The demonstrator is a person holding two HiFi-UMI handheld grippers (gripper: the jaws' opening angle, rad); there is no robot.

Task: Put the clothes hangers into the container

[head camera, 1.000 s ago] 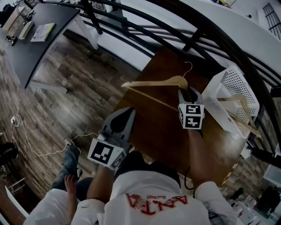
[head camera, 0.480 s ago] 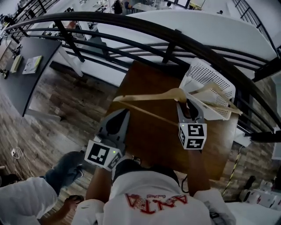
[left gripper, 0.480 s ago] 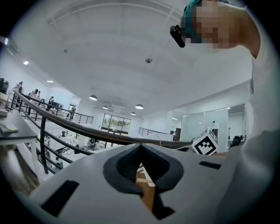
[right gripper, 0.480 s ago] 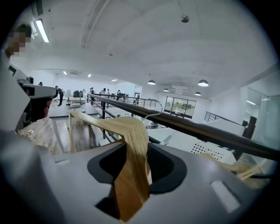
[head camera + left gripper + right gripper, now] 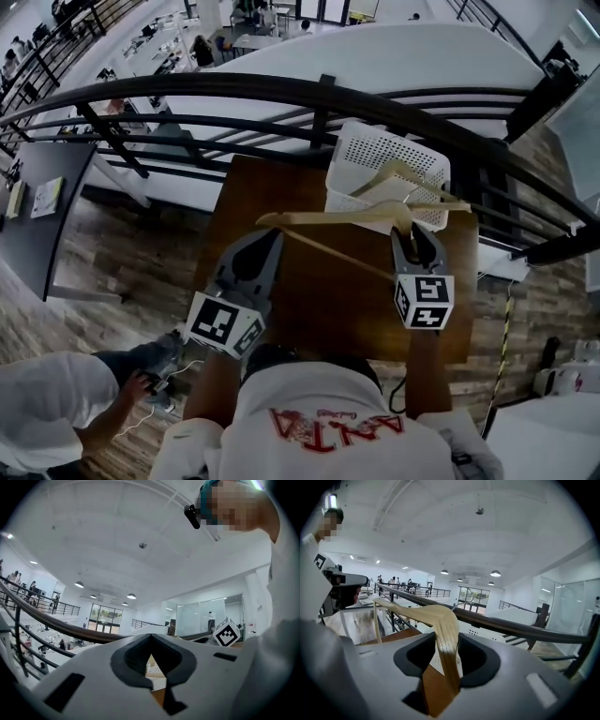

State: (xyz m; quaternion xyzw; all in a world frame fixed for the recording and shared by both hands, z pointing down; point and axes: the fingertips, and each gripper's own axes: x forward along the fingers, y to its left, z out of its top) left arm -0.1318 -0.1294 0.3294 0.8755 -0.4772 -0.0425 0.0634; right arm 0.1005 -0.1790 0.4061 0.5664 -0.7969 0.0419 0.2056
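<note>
- Right gripper (image 5: 415,236): my jaws are clamped on a wooden hanger (image 5: 337,218). They bite one arm of it just below the bend, seen plainly in the right gripper view (image 5: 446,641).
- Left gripper (image 5: 272,240): jaws tip to tip, with nothing between them. It sits over the near left part of the table.
- The hanger is carried clear of the brown table (image 5: 319,309) and lies roughly level. Its right end is at the front rim of the white basket (image 5: 370,150).
- The basket stands at the table's far right corner, beside the black railing (image 5: 281,86). A second hanger (image 5: 398,169) lies tilted in it.
</note>
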